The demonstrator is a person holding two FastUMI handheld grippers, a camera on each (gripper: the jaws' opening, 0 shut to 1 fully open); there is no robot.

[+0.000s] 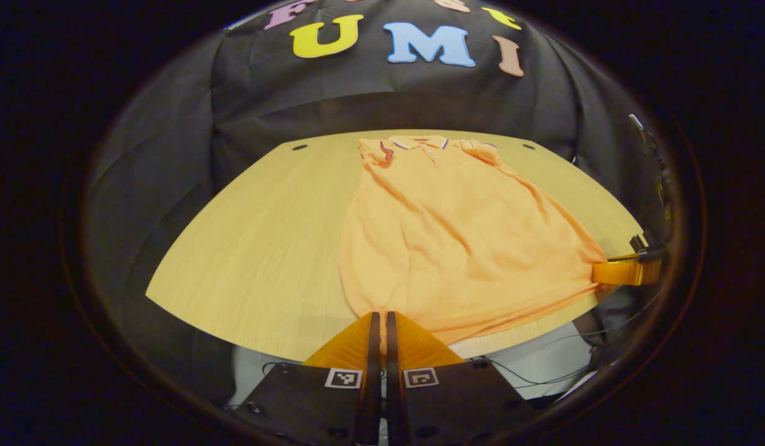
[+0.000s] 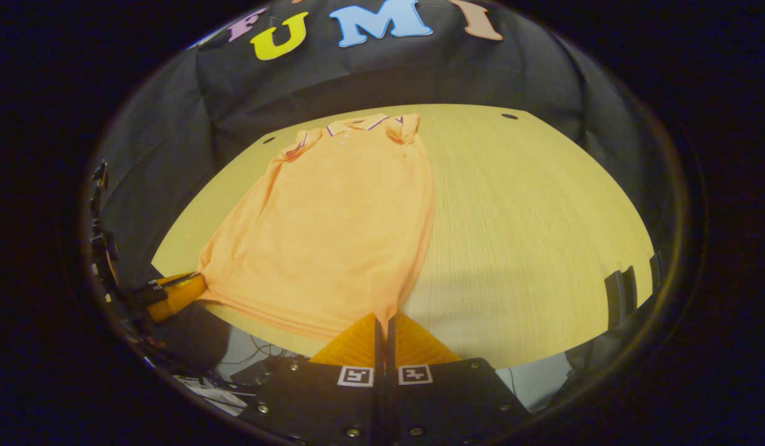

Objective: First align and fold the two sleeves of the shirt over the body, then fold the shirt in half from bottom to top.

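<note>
Orange short-sleeved polo shirt (image 1: 456, 235) lies flat on the light wooden table (image 1: 258, 248), centre-right of the left gripper view, collar at the top, both sleeves folded in over the body. Hem runs along the table's near edge. Left gripper (image 1: 382, 317) at bottom centre of its view, fingers pressed together on the hem's left corner. Right gripper (image 2: 385, 319) at bottom centre of the right gripper view, fingers likewise pinched on the hem's other corner. Black cloth wall (image 1: 171, 155) behind, cables (image 1: 543, 371) below the table edge
</note>
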